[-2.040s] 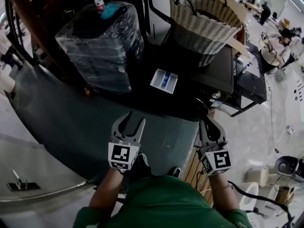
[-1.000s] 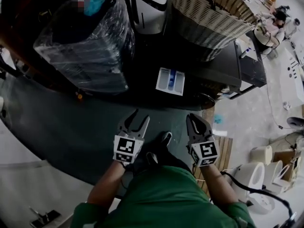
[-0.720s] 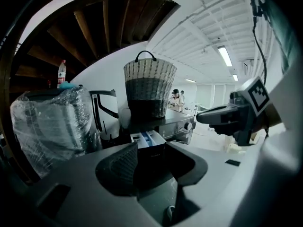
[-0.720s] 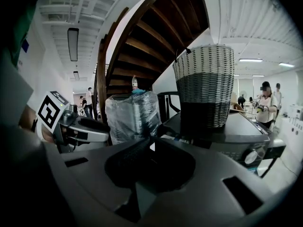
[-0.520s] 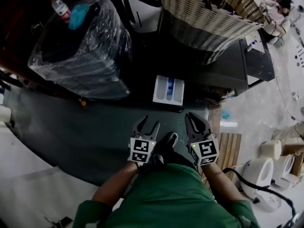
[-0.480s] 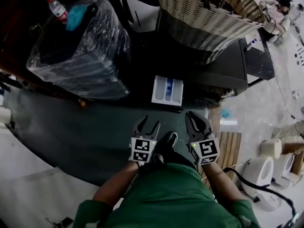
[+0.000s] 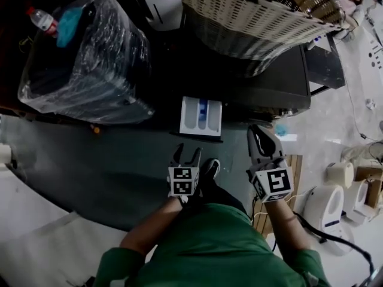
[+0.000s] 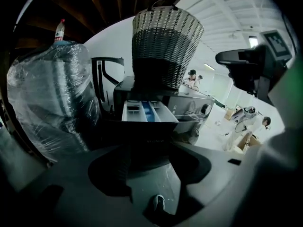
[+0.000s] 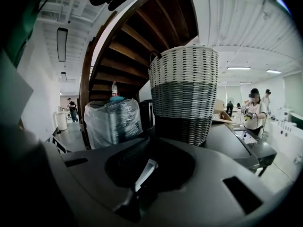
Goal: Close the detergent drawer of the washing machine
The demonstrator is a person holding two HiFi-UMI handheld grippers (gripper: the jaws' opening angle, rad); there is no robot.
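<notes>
Found drawer [image 7: 200,116] pulled out of washer [image 7: 272,91] front: white tray, 1 blue compartment, open side up. Not yet closed; task judged at approach stage.

Logged left gripper [image 7: 187,155] directly below drawer in head view, near it but not touching, pointed at its front edge. Read jaws as wide, nothing between them. Confirmed in left gripper view: drawer dead ahead, centred past the jaws. Judged as lined up for a push, aimed square at the front panel to slide tray straight in without skewing. Wide jaws probably meant for broad contact on the panel, not for a grasp.

Logged right gripper [image 7: 261,137] off to the right of drawer, beside washer corner, well apart from tray. Read jaws as narrow, brought together on nothing. Right gripper view aimed higher, at basket [image 9: 183,93] and wrapped bundle [image 9: 112,122], not at drawer. Judged as parked clear of the push path.

Noted basket on top of washer, set back from the front: no obstruction to drawer travel. Noted wrapped bundle left of washer, bottle [image 7: 40,18] on top, also clear.

Next, by judgement: bring left gripper forward to touch front panel, push level until flush. Risk: off-centre push jamming tray on its rails.
</notes>
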